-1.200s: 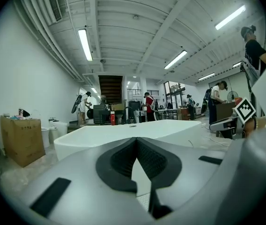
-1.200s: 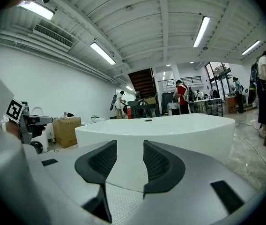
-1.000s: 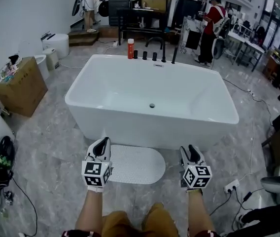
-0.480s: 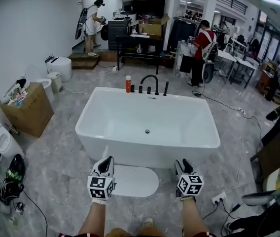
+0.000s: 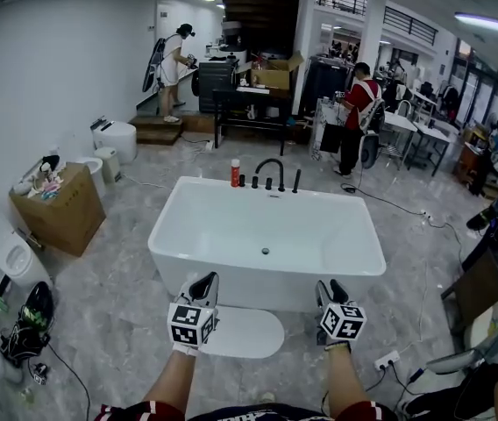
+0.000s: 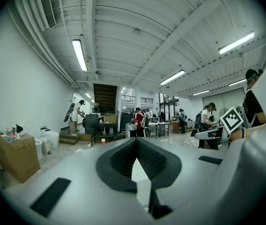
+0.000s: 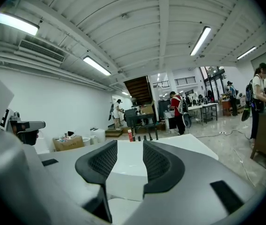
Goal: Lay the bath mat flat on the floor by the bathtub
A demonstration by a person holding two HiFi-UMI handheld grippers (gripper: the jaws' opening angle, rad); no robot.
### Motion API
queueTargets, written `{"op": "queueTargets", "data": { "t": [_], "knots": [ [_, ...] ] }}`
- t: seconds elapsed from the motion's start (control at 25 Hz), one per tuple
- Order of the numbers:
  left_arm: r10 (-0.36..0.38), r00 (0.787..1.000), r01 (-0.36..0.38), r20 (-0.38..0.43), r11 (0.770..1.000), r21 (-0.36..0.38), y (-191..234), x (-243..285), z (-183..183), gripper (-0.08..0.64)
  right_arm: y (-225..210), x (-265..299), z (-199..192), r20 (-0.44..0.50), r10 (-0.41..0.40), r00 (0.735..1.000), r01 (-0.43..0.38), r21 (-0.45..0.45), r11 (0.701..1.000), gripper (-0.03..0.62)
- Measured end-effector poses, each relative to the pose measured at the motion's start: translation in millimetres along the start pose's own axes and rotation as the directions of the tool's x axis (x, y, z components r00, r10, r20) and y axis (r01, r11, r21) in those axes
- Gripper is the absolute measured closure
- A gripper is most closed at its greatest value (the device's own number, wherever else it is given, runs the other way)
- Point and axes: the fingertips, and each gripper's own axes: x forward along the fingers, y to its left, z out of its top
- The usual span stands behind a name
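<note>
Head view: white bath mat flat on grey marbled floor, just beside the near side of the white bathtub. Left gripper clenched, empty; right gripper released, empty.

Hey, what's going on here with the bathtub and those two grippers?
A person stands facing the white bathtub with a gripper in each hand. The white bath mat lies flat on the floor just in front of the tub's near side. Neither gripper holds it: the left gripper has its jaws together and empty, and the right gripper has its jaws apart with nothing between them. The mat looks laid already.
</note>
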Motion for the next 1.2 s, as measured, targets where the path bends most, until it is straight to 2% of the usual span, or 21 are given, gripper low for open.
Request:
{"op": "queueTargets", "data": {
  "t": [0.32,0.68,0.92,1.2],
  "knots": [
    [-0.01,0.999,0.012,0.041,0.999,-0.038,18,-57,24,0.543,50,-42,5,0.021,0.004,1.0,-0.004,-0.015,1.0,0.4],
    [-0.052,0.998,0.054,0.046,0.997,-0.046,17,-117,24,0.543,98,-96,-1,0.044,-0.004,0.999,0.006,-0.03,1.0,0.4],
    [-0.07,0.997,0.073,0.045,0.993,-0.089,22,-154,23,0.543,128,-136,-4,0.042,-0.019,0.999,0.02,-0.036,0.999,0.403],
    [-0.072,0.995,0.08,0.065,0.989,-0.121,13,-170,22,0.543,135,-168,4,0.062,-0.011,0.998,0.015,-0.061,0.998,0.405]
  ]
}}
